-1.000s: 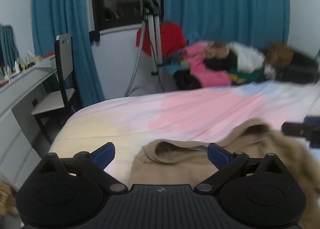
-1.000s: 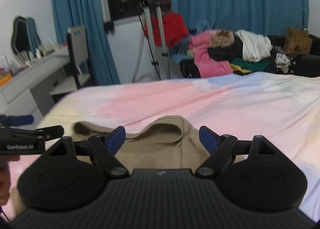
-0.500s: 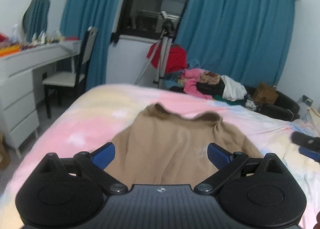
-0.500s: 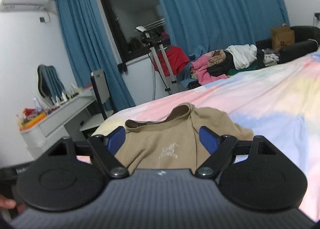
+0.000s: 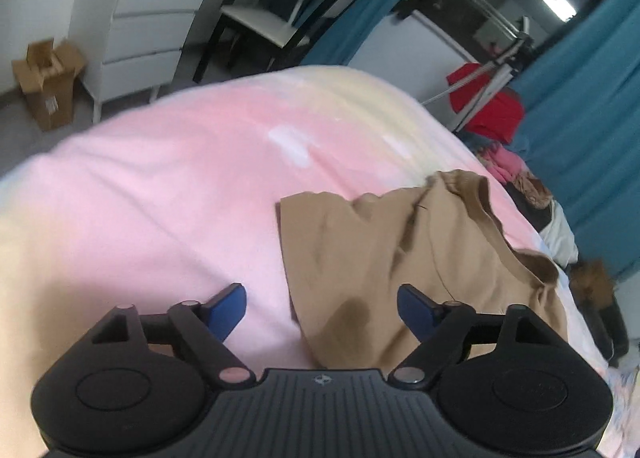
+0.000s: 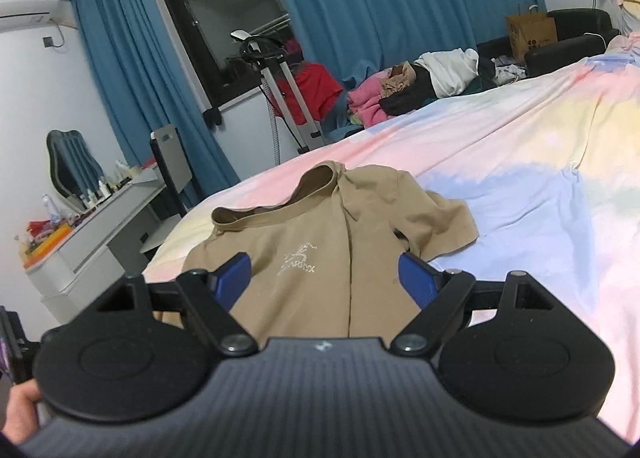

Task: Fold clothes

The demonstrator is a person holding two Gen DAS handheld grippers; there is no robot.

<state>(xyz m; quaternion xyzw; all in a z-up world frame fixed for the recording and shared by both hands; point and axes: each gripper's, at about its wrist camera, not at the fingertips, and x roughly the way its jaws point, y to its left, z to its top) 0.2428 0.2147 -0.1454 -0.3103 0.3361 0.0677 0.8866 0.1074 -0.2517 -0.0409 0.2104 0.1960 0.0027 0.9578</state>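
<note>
A tan T-shirt [image 6: 320,234] with a small white chest logo lies spread face up on the pastel bed sheet [image 6: 540,162], collar toward the far edge. In the left wrist view the shirt [image 5: 380,258] lies rumpled, its left sleeve edge between my fingers' line. My left gripper [image 5: 322,308] is open and empty, above the shirt's left sleeve edge. My right gripper [image 6: 324,280] is open and empty, above the shirt's lower chest.
A pile of clothes [image 6: 420,86] lies beyond the bed's far side below blue curtains. A tripod stand [image 6: 280,90] with a red garment stands by the window. A white dresser [image 5: 140,30], a chair [image 5: 280,22] and a cardboard box [image 5: 48,82] stand left of the bed.
Both grippers have pulled back and risen from the shirt, which now lies spread flat. The left gripper has swung left and tilted down toward the shirt's left sleeve.
</note>
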